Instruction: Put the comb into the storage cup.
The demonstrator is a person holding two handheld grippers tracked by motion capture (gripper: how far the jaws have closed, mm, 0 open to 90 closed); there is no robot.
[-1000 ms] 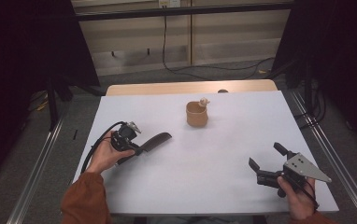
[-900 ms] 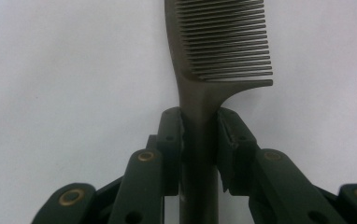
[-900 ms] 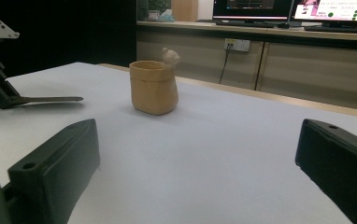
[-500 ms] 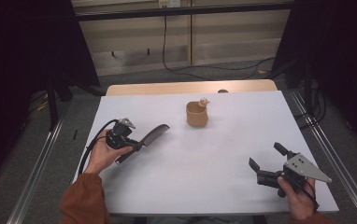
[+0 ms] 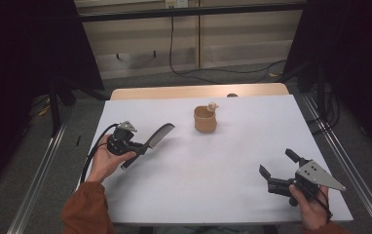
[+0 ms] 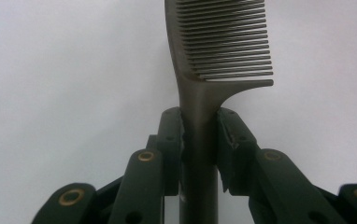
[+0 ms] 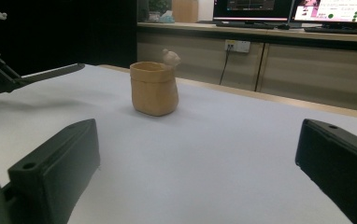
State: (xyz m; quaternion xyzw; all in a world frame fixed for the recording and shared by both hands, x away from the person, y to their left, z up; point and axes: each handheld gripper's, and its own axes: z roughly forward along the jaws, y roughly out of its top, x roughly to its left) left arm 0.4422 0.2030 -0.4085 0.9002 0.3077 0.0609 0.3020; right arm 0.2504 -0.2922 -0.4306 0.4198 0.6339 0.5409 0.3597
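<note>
A dark comb (image 5: 158, 136) is held above the white table's left side, and my left gripper (image 5: 138, 150) is shut on its handle. In the left gripper view the comb (image 6: 223, 42) rises straight up between the clamped jaws, teeth pointing right. A small tan pot (image 5: 205, 119) with a little figure on its rim stands upright at the table's middle back. It also appears as the tan pot (image 7: 154, 87) in the right gripper view. My right gripper (image 5: 277, 168) rests near the front right corner, open and with nothing between its jaws.
The white table (image 5: 213, 170) has a wooden strip along its far edge. Metal rails run along the floor on both sides. A cable trails from the left gripper over the table's left edge. Monitors (image 7: 335, 11) stand on a counter beyond the table.
My left gripper has lifted the comb slightly and drawn it a little toward the left. The right gripper and the pot have stayed put.
</note>
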